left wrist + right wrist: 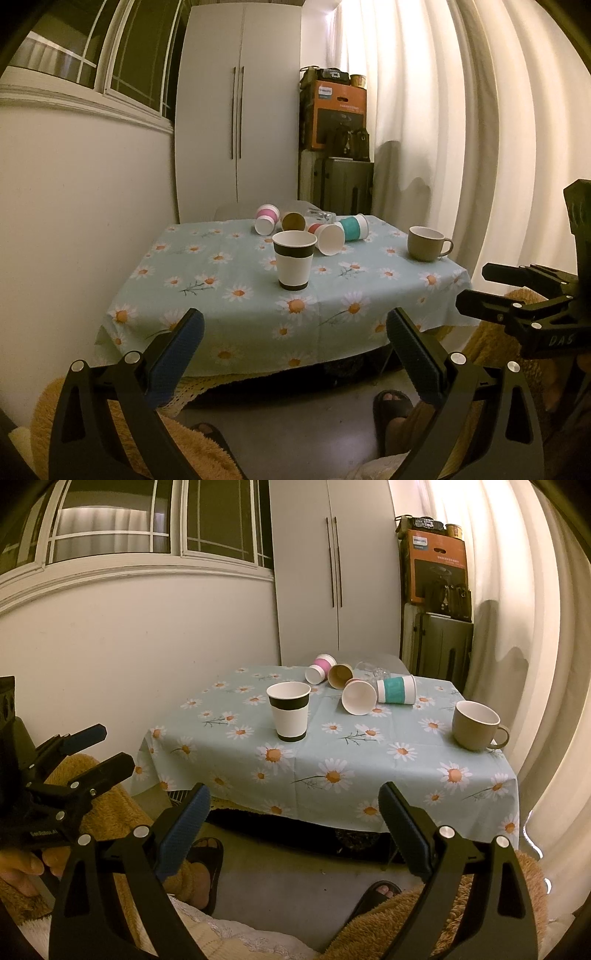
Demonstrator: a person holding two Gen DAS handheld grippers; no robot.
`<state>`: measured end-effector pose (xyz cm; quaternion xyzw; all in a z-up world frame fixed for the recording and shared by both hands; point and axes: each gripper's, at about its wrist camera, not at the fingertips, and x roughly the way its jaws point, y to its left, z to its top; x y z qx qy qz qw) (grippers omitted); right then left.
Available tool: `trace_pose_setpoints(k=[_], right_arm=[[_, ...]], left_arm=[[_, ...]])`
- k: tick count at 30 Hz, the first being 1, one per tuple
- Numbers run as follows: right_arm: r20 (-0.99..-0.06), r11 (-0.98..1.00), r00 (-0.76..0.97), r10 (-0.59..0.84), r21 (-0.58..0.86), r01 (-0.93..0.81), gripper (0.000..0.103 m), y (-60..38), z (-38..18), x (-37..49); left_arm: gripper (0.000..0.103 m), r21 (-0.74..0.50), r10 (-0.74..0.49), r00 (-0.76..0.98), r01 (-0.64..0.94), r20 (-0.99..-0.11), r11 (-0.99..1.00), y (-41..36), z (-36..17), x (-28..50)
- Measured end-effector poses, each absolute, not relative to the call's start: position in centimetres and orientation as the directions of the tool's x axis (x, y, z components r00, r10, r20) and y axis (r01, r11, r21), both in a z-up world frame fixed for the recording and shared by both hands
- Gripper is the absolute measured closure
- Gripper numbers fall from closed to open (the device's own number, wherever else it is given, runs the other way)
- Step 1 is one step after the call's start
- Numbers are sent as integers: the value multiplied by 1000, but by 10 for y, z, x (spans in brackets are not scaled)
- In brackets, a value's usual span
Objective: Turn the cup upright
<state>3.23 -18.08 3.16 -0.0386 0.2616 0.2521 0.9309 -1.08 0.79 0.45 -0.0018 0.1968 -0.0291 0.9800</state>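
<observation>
On the table (480,797), two vessels already stand upright: the black-banded cup (289,711) near the middle and the mug (475,725) toward the right edge. Behind them a cluster is on its side at the far end: the pink cup (320,669), the brown cup (340,676), the white cup (359,698) with its mouth toward the camera, and the teal cup (396,689) lying just beside it. A clear glass (373,669) seems to lie behind these, too faint to read well. Judging from this, the task is partly done at most; four tipped cups are left, and which one is meant next cannot be told.

The left gripper (295,345) and the right gripper (294,821) are both held back from the table's near edge, well apart from every cup. On each, the fingers (184,834) are spread wide, with nothing between them and nothing touched. Each gripper also shows at the edge of the other's view, jaws parted there too. The nearest tipped cup, the white one, would likely need a reach past the black-banded cup.
</observation>
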Motion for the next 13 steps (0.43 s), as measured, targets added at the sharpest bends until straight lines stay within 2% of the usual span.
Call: trace_pose_setpoints(k=[13], right_arm=[[-503, 870, 738, 450, 59, -489, 12, -183, 32, 33]], left_arm=[[7, -21, -48, 922, 44, -384, 999, 9, 7, -12]])
